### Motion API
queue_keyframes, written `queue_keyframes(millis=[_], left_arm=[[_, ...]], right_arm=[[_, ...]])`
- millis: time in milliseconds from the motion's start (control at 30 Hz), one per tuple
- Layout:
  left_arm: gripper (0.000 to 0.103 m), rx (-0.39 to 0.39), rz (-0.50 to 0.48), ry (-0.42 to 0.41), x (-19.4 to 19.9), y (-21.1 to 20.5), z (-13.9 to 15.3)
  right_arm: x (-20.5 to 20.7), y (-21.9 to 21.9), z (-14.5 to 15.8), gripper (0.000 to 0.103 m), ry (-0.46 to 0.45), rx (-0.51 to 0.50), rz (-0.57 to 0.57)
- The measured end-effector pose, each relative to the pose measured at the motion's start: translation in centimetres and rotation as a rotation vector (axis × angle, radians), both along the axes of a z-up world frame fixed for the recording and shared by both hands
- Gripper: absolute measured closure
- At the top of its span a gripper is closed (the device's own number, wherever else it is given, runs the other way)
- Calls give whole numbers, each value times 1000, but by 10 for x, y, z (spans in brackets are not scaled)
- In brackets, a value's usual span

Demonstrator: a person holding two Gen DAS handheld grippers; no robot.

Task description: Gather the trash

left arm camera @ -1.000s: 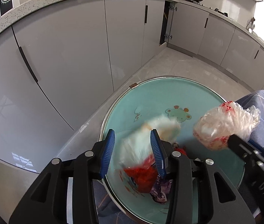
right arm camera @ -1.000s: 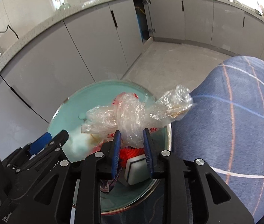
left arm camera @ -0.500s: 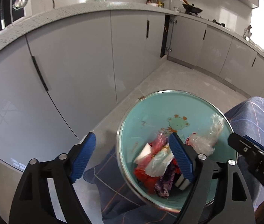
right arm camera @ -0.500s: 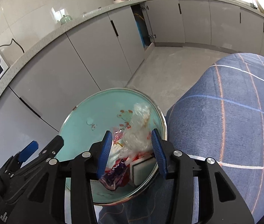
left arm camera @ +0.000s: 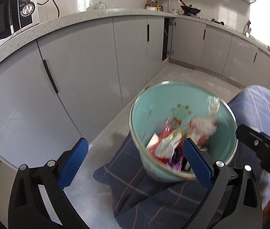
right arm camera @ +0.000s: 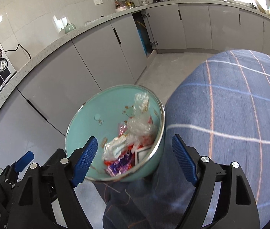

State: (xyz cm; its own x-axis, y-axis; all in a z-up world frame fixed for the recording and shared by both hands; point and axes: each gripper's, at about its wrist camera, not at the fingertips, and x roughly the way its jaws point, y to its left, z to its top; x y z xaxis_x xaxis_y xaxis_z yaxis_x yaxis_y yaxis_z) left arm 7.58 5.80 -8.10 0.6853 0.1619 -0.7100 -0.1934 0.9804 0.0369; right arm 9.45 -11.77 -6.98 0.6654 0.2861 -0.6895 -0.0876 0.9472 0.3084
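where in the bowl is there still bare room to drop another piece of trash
The teal bowl is bare along its far and cabinet-side wall, around the cartoon print. The near side toward the blue plaid cloth is crowded with wrappers and a clear plastic bag. Both tongs, left and right, are open and empty.

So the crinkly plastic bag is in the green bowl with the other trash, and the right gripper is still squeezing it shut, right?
Not quite. The crinkly plastic bag does lie in the green bowl with the other trash, but the right gripper is not squeezing it: in the right wrist view its blue fingers stand wide apart with nothing between them.
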Motion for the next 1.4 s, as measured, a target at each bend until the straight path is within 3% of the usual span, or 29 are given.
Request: queue_keyframes(millis=[233,367,500,633,867,1067,1233,1400], left_arm=[[6,42,-21,59,-23,-8,-10],[6,37,-35,24,-32,-13,3],[6,36,-47,-24,-43,-20,17],[6,102,-43,-125,-60,-31,40],[6,96,-114,-280,-89,-52,84],[6,127,-170,-312,-102,-61,105],[6,121,-188,-326,-129,-47,104],[6,48,-170,-322,-142,-31,101]], right_arm=[[-20,0,-2,23,35,-28,1],[-37,-3,5,20,23,-27,1],[-59,-11,25,16,-51,-49,-23],[-82,-20,49,14,-136,-66,-64],[-120,-36,94,13,-310,-89,-151],[-140,-49,119,12,-390,-63,-207],[-158,-41,126,12,-437,-75,-208],[-172,-34,121,12,-453,-94,-230]])
